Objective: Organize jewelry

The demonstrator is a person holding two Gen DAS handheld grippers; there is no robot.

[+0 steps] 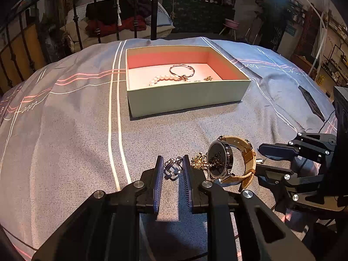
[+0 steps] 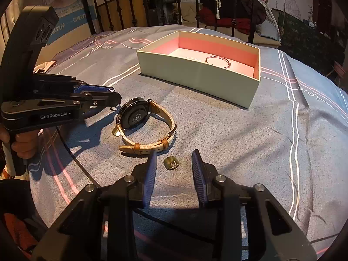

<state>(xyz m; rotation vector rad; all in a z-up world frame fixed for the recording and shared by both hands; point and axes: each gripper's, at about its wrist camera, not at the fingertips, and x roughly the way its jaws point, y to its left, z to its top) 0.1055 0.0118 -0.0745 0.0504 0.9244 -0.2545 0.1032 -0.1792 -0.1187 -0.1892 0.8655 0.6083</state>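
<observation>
A pale green box (image 1: 187,96) with a pink inside holds a pearl bracelet (image 1: 167,78), a gold bangle (image 1: 181,70) and a small gold piece (image 1: 208,78). My left gripper (image 1: 173,169) is open, its jaws on either side of a silver piece (image 1: 171,167) on the bedspread. A gold chain (image 1: 199,160) and a watch (image 1: 232,159) with a tan strap lie just to its right. My right gripper (image 2: 174,167) is open around a small gold earring (image 2: 171,163), just in front of the watch (image 2: 143,126). The box (image 2: 202,74) stands beyond.
Everything lies on a grey-blue bedspread (image 1: 71,141) with white and pink lines. A black metal bed frame (image 1: 134,8) runs behind the box. A dark flat object (image 1: 311,102) lies at the right edge.
</observation>
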